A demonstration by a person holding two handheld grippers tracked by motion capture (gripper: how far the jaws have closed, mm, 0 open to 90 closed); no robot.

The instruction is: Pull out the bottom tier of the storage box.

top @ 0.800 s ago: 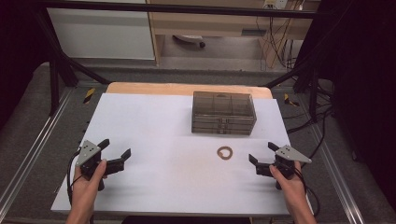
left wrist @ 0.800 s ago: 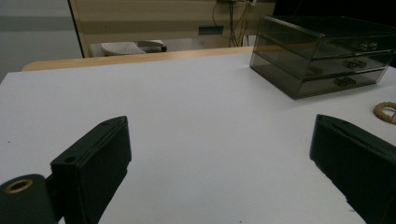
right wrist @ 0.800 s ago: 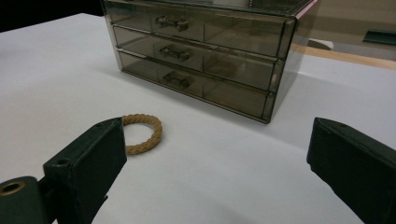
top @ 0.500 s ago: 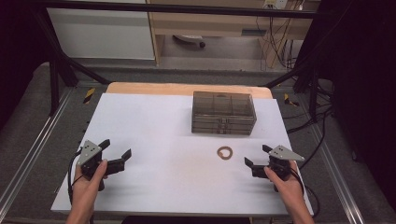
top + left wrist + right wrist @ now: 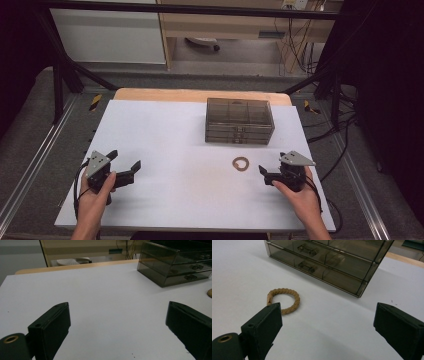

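A: Where does the braided ring (image 5: pixel 284 300) lie, and which way does it point?

B: It lies flat on the white counter (image 5: pixel 175 145), just ahead of the right tongs (image 5: pixel 267 175) and a little to their left as their own camera sees it. One black jaw covers the ring's near edge in that view, but from above the ring (image 5: pixel 241 163) sits clear of the tips, near but not touching. Being a closed loop it has no real long axis; its one mark is a short flat clasp on its left side in the right gripper view, standing roughly upright in the picture.

A: What else is around it?

B: A smoky clear drawer box (image 5: pixel 239 120) stands beyond the ring, farther from the right tongs, its drawer fronts and small handles facing them. Nothing lies between the tongs and the ring; the counter there is bare. The box (image 5: pixel 175 263) also shows off to the far right ahead of the left tongs (image 5: pixel 125 167).

A: And the hands?

B: The right hand (image 5: pixel 295 192) comes in from the bottom edge with its tongs held low and level, pointing toward the ring, jaws wide apart with nothing between them. The left hand (image 5: pixel 95 192) holds its tongs well away at the counter's other side, aimed across the counter, jaws likewise spread and empty, with plain white counter ahead
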